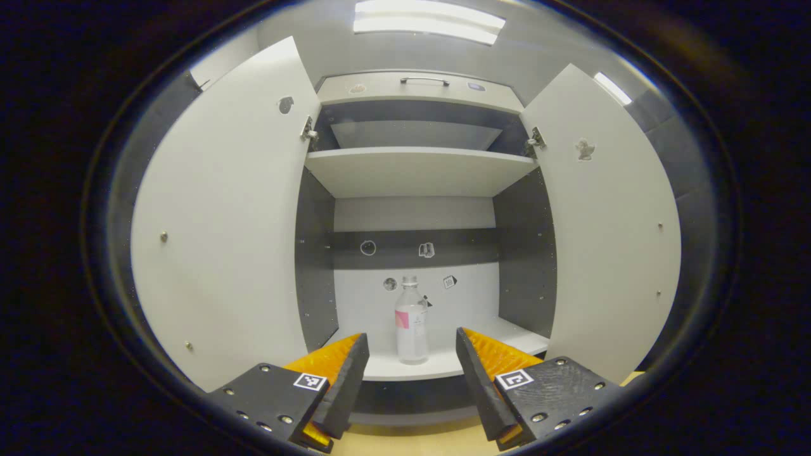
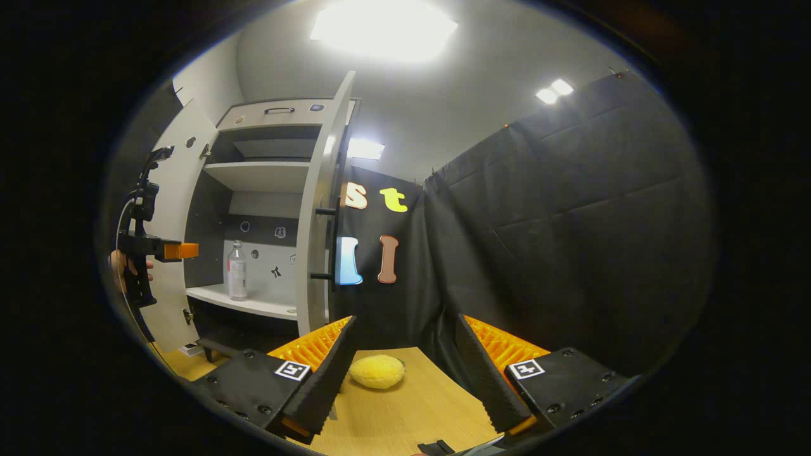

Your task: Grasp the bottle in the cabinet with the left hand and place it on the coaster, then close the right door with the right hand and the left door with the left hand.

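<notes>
Wide-open left gripper [image 1: 412, 354] at bottom centre, clear plastic bottle [image 1: 411, 323] upright beyond on the smooth white cabinet shelf [image 1: 443, 364].

- A yellow lemon-like thing [image 2: 377, 371] lies on the wooden table [image 2: 405, 418], at about 6 o'clock in the right gripper view.
- Ceiling lights: a long panel [image 1: 427, 22] glows at 12 o'clock in the left gripper view, a smaller one [image 1: 613, 88] at 2 o'clock.
- The black cloth wall [image 2: 570, 240] hangs across the 3 o'clock side of the right gripper view, creased and meeting the table.
- A dark small object [image 2: 437, 448] sits at the table's near edge, 6 o'clock; too cut off to tell what it is.
</notes>
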Tool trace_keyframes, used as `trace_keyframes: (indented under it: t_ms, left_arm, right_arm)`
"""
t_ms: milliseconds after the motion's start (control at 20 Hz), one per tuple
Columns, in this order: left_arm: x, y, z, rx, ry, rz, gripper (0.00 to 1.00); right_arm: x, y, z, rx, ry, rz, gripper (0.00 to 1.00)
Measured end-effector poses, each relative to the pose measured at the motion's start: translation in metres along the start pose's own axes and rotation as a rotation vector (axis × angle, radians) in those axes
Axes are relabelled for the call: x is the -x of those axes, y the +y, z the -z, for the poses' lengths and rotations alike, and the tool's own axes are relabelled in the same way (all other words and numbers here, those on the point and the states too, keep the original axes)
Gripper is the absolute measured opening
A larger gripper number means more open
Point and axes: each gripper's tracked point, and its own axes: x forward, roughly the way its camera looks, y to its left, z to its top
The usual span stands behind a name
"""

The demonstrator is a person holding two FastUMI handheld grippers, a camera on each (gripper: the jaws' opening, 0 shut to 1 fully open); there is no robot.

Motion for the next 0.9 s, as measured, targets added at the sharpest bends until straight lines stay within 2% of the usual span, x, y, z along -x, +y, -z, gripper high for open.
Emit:
trace_keyframes:
  t_ms: [100,150,200,250,400,450,700,750,850,900]
  left_arm:
    - [-0.024,0.003,0.005,0.005,-0.003,0.007,0.81]
    - [-0.035,0.003,0.007,0.009,-0.003,0.013,0.81]
    - [-0.044,0.004,0.014,0.014,-0.001,0.017,0.81]
    - [-0.052,0.005,0.019,0.02,0.004,0.022,0.81]
    - [-0.082,0.004,0.034,0.033,0.022,0.045,0.81]
    - [-0.091,0.004,0.038,0.028,0.028,0.051,0.81]
    - [-0.137,0.004,0.067,0.014,0.065,0.068,0.81]
    - [-0.145,0.004,0.072,0.01,0.074,0.07,0.81]
    - [-0.16,0.001,0.083,0.015,0.09,0.088,0.81]
    - [-0.167,-0.001,0.089,0.019,0.1,0.1,0.81]
  right_arm:
    - [-0.005,-0.001,0.0,0.005,0.004,0.027,0.93]
    - [-0.007,-0.002,0.0,0.009,0.005,0.041,0.98]
    - [-0.009,-0.001,0.0,0.014,0.006,0.054,0.93]
    - [-0.01,-0.002,0.001,0.019,0.007,0.066,0.98]
    - [-0.015,-0.001,0.002,0.03,0.014,0.097,0.98]
    - [-0.017,0.001,0.001,0.031,0.017,0.107,0.93]
    - [-0.022,0.005,0.008,0.038,0.034,0.147,0.98]
    - [-0.022,0.004,0.009,0.045,0.036,0.158,0.93]
    - [-0.022,0.005,0.011,0.055,0.044,0.174,0.93]
    - [-0.023,0.005,0.012,0.06,0.049,0.182,0.98]
